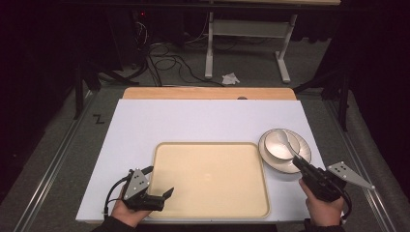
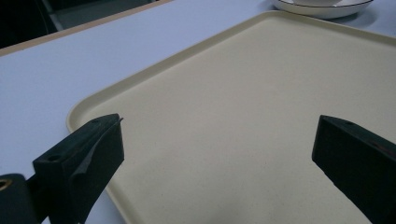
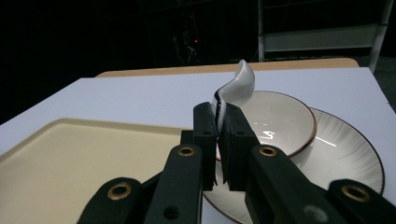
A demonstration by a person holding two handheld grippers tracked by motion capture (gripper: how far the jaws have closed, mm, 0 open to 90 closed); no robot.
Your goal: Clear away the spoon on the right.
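- Nearest the person, the left hand point(image 1: 129, 209) holds the left hand-held gripper point(image 1: 164, 195) at the near left corner of the tray point(image 1: 208, 193); its jaws stand wide apart with nothing between them, poised above the tray's bare surface.
- In the left gripper view the two black jaws frame the beige tray point(image 2: 243, 107), whose rounded corner and raised rim lie just beyond the left jaw.
- At the near right, the right hand point(image 1: 321, 207) holds the right hand-held gripper point(image 1: 296, 162), its jaws clenched on the handle of a white spoon point(image 1: 285, 140).
- The right gripper view shows the jaws pressed onto the spoon point(image 3: 236, 88), whose curved end rises above the bowl point(image 3: 280, 116).
- The bowl point(image 1: 280, 144) sits on a white plate point(image 1: 302, 162) with a dark rim line, just beside the tray's far right corner, on the table point(image 1: 193, 121).
- The table's top is white, with a wooden strip point(image 1: 208, 93) along its far edge.
- Beyond it, on the floor, lie dark cables point(image 1: 167, 63), a crumpled white scrap point(image 1: 230, 78), and the white legs of a stand point(image 1: 209, 48).
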